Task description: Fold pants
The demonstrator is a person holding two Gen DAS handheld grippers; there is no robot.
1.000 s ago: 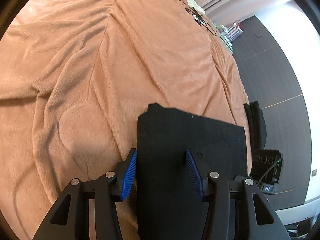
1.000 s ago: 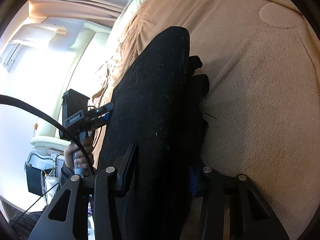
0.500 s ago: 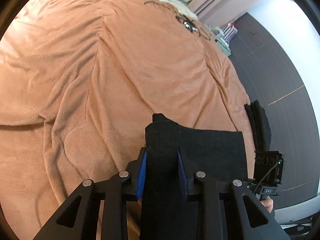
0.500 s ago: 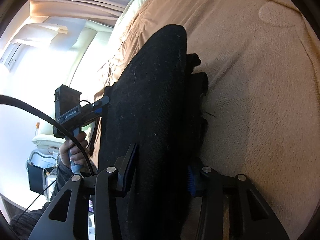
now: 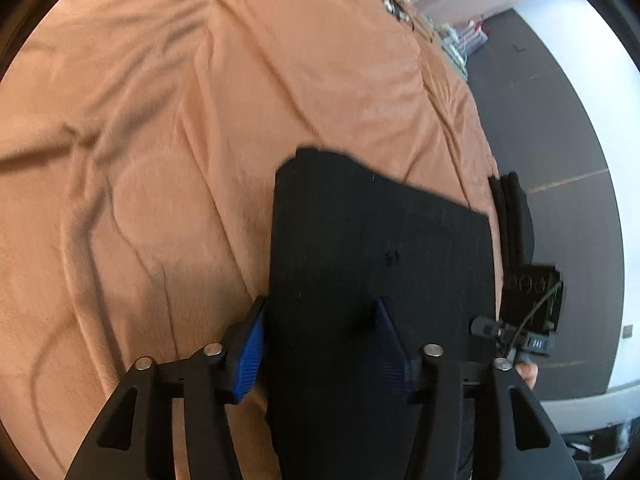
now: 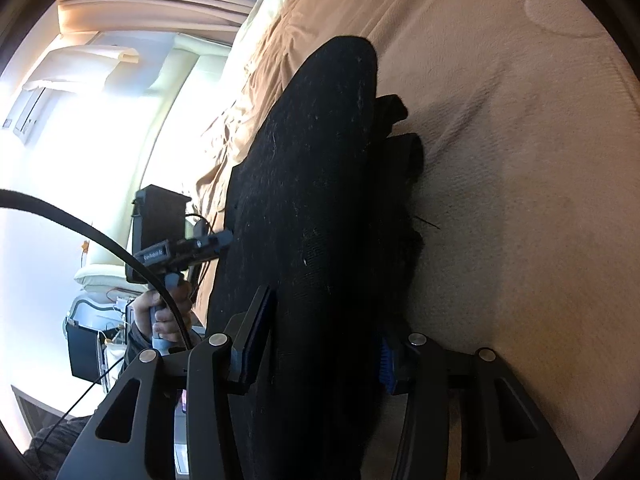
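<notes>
Black pants [image 5: 380, 248] lie folded on the tan blanket [image 5: 160, 140], near the blanket's right edge where it drops to the dark floor [image 5: 560, 140]; wide bare blanket up and left of the pants, little room on their right. Left gripper [image 5: 320, 344] jaws spreading, blue pads [image 5: 250, 356] straddle the near pants edge, cloth between them but not pinched; left pad sits just off the pants' left edge. Versus half a second ago the left jaws are much wider, and the raised fold they squeezed now lies flat. Right gripper [image 6: 320, 344] clamps a thick bundle of the pants [image 6: 312, 200] between its pads, same grip as a second ago, barely shifted. In the right wrist view the left gripper [image 6: 180, 252] shows beside the pants' left side, a hand [image 6: 168, 312] on its handle, bright window behind. No containers seen.
</notes>
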